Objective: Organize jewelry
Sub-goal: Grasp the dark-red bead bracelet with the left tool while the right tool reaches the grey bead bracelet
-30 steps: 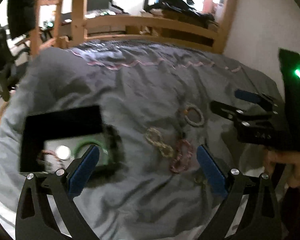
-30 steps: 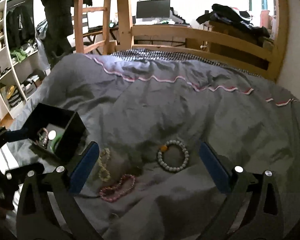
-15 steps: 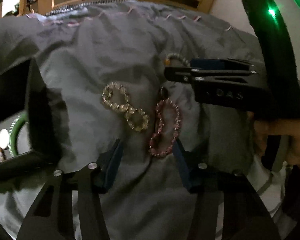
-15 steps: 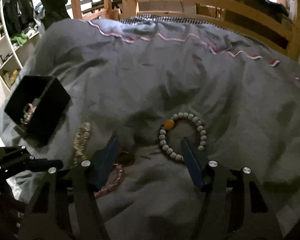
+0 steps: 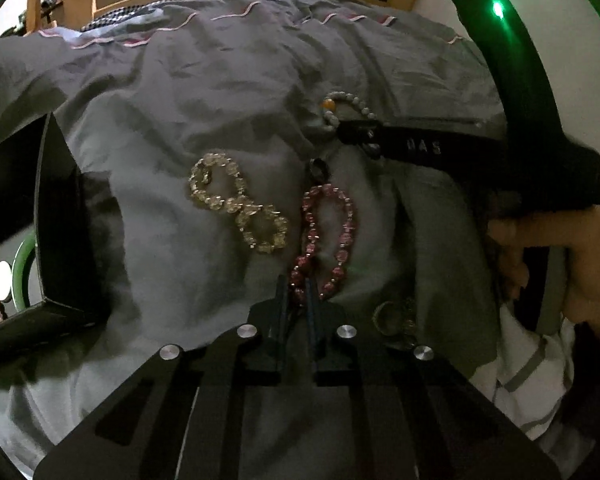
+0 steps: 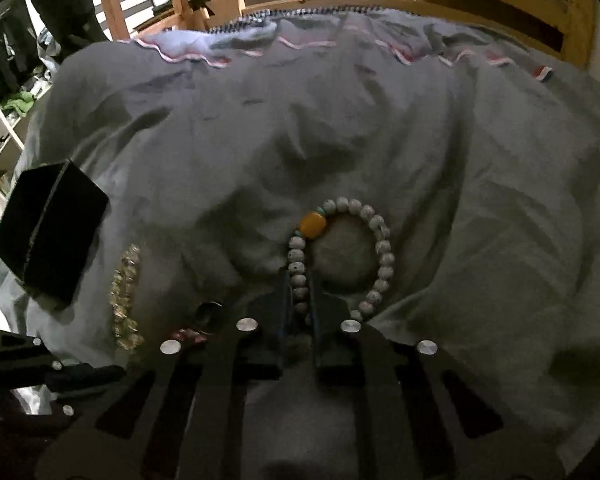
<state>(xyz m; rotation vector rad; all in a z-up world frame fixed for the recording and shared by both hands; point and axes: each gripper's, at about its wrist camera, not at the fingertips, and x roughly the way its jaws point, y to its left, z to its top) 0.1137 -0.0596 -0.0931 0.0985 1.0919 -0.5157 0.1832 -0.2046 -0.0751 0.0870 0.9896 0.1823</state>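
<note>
Both tools closed since earlier — left tool (image 5: 297, 292) nips pink bracelet (image 5: 327, 240), right tool (image 6: 300, 292) grey bracelet (image 6: 374, 256); grips seemingly half-hidden.

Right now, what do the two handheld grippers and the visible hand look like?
Both grippers are matte black, with flat slotted linkage plates fastened by round silver bolts and thin dark-blue finger pads. The left gripper and right gripper look identical in build. Seen from the left wrist, the right gripper's body bears pale lettering, and a curved black mount above it carries a green light. The bare hand shows no sleeve.
</note>
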